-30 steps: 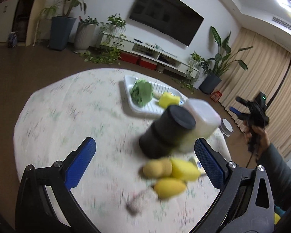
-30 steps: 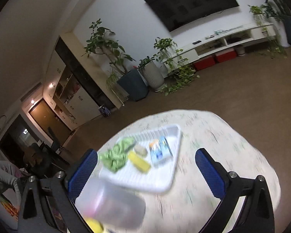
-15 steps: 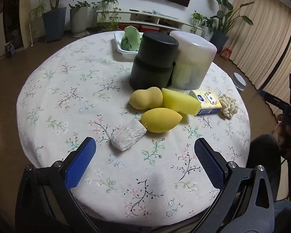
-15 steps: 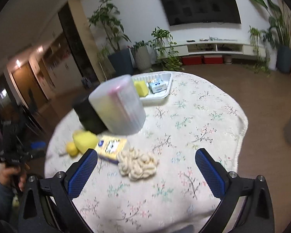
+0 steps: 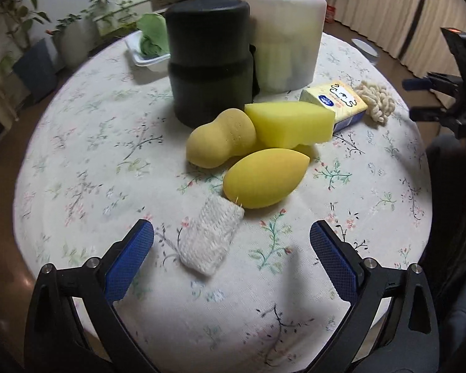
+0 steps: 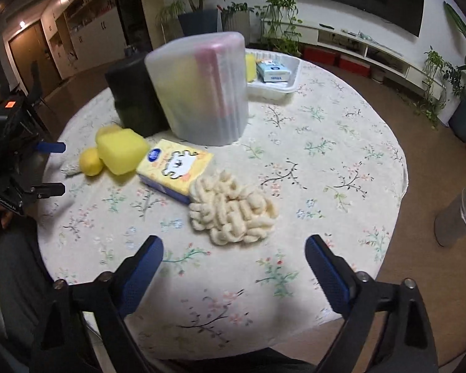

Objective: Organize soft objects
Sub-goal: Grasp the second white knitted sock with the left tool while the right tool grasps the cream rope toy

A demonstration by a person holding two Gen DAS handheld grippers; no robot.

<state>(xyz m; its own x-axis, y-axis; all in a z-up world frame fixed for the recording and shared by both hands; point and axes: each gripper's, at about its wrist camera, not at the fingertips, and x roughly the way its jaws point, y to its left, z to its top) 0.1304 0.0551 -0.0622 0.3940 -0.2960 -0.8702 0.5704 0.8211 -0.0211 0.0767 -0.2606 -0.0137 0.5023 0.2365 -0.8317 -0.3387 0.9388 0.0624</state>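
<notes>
In the left wrist view a white knitted pouch point(image 5: 209, 239) lies just ahead of my open, empty left gripper point(image 5: 231, 242). Beyond it lie a yellow egg-shaped sponge point(image 5: 264, 180), a gourd-shaped sponge point(image 5: 222, 138), a yellow wedge sponge point(image 5: 290, 122), a yellow tissue pack point(image 5: 335, 102) and a cream chenille mitt point(image 5: 376, 99). In the right wrist view my open, empty right gripper point(image 6: 234, 256) hovers just before the mitt point(image 6: 233, 208), with the tissue pack point(image 6: 175, 164) and wedge sponge point(image 6: 121, 150) behind it.
A black canister point(image 5: 209, 59) and a translucent white canister point(image 5: 287, 39) stand mid-table. A white tray point(image 6: 276, 85) at the far edge holds a green cloth point(image 5: 153, 35), a yellow sponge and a blue tissue pack point(image 6: 273, 71). A grey bin point(image 6: 458, 214) stands on the floor.
Both grippers have dropped toward the table and moved closer to the objects. The left now faces the knitted pouch, the right the chenille mitt. Both stay open.
</notes>
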